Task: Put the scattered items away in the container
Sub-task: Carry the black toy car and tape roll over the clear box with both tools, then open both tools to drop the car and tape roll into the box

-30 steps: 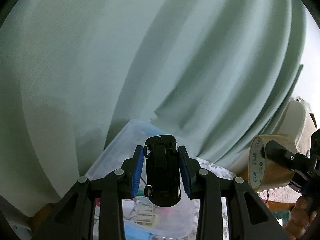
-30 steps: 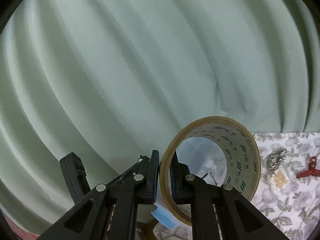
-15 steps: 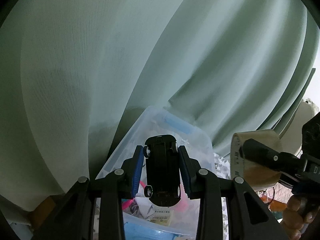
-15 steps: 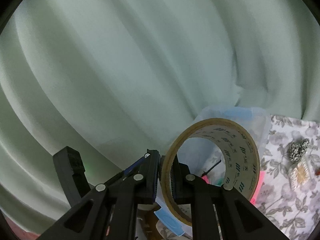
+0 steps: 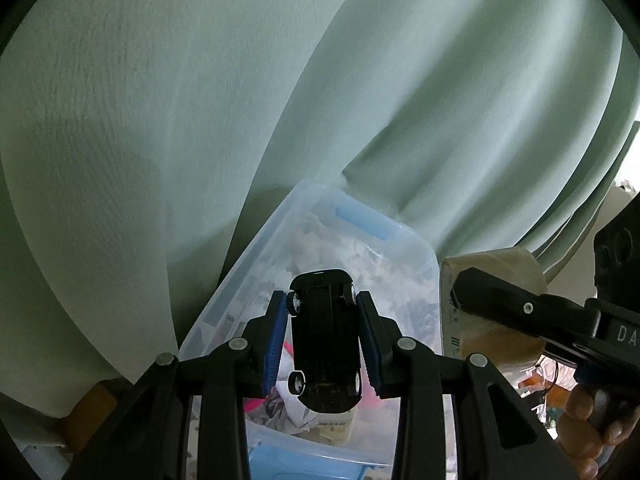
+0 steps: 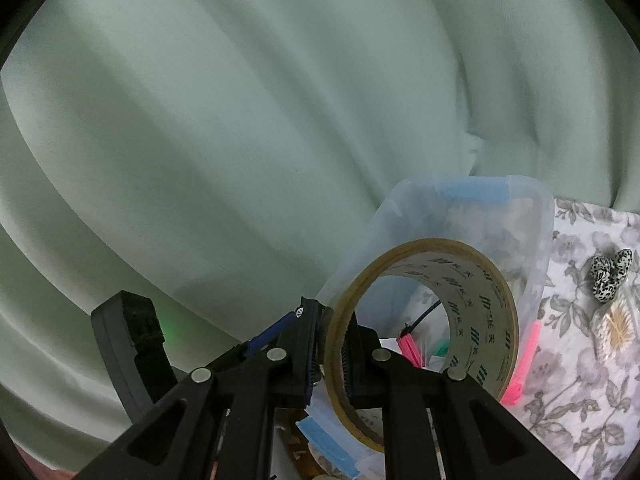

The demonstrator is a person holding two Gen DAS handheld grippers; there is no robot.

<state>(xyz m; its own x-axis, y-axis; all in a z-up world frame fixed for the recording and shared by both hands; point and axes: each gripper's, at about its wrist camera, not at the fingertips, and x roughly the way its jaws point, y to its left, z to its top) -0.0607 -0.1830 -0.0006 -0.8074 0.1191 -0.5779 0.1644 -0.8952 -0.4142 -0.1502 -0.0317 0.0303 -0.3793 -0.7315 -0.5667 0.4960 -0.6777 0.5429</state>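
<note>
My left gripper (image 5: 323, 344) is shut on a black toy car (image 5: 325, 340), held underside up over the clear plastic container (image 5: 304, 216), which holds several small items. My right gripper (image 6: 333, 356) is shut on the wall of a roll of clear packing tape (image 6: 484, 304), held just in front of the container (image 6: 536, 208). The tape roll (image 5: 496, 272) and the right gripper also show at the right of the left wrist view, beside the container's right rim.
A pale green curtain (image 5: 200, 100) hangs close behind the container. On the floral cloth (image 6: 580, 400) to the right lie a spotted black-and-white item (image 6: 610, 274), a daisy-like item (image 6: 618, 320) and a pink strip (image 6: 524, 364) against the container wall.
Both grippers have tilted down and moved toward the container, which now shows much more fully in both views. The car and the tape stay gripped.
</note>
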